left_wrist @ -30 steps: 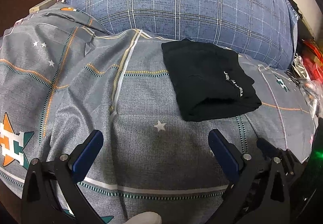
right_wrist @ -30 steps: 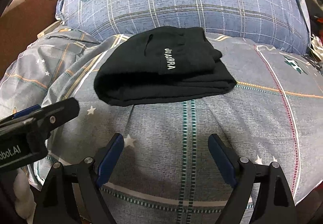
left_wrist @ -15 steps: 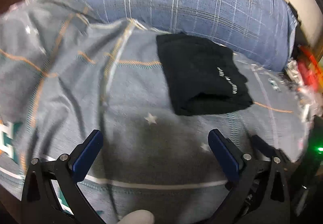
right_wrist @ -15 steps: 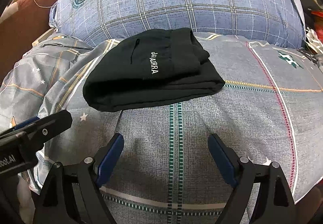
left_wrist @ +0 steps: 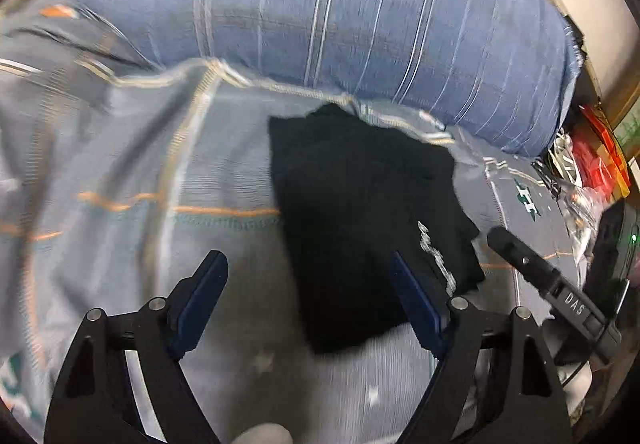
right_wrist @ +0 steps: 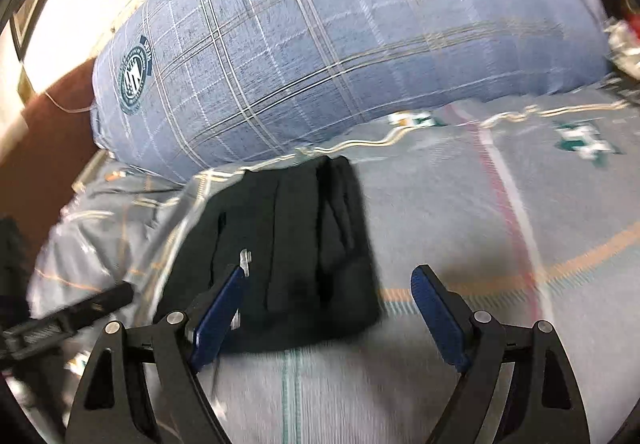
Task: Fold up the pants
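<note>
Folded black pants (left_wrist: 372, 236) lie on the bed's quilt (left_wrist: 140, 164).
Both the left gripper (left_wrist: 308, 300) and the right gripper (right_wrist: 332, 308) hover spread and empty; the bundle lies just ahead, long axis pointing toward the pillow (right_wrist: 360, 24).

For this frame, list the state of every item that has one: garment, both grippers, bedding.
pants: folded into a compact black bundle, lying flat on the bedspread, held by neither gripper.
left gripper: open, empty, above the bundle's near-left edge.
right gripper: open, empty, over the bundle's near-right part.
bedspread: spread out, creased in places.
pillow: lying behind the bundle, in a plaid case.
</note>
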### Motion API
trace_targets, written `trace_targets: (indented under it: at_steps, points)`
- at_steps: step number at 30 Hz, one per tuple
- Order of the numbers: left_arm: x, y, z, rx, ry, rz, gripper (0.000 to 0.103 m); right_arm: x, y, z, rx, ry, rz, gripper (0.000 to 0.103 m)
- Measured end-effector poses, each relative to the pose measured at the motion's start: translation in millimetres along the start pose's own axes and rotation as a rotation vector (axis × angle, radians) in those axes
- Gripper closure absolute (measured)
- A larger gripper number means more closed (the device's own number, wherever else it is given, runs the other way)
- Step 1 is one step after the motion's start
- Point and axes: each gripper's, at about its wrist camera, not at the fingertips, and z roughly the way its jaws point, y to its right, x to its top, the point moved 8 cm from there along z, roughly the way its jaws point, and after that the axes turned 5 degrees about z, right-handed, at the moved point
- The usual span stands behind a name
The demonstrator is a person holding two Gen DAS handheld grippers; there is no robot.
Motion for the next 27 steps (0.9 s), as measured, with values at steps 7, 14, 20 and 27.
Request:
trace_targets:
  at_steps: [7, 14, 20, 27]
  points:
    - [15, -9, 49, -0.108, -0.066, -0.143, 0.025, 21, 5, 68, 0.089, -0.146, 0.082, 0.018]
    - [19, 28, 47, -0.114, -0.101, -0.004, 0.062, 23, -23, 71, 0.052, -0.154, -0.027, 0.079]
    - [42, 23, 32, -0.141, -0.085, -0.032, 0.073, 38, -44, 40, 0.120, -0.118, -0.021, 0.085]
    - [59, -7, 48, -0.023, -0.105, -0.035, 0.048, 49, -52, 61, 0.088, -0.100, -0.036, 0.085]
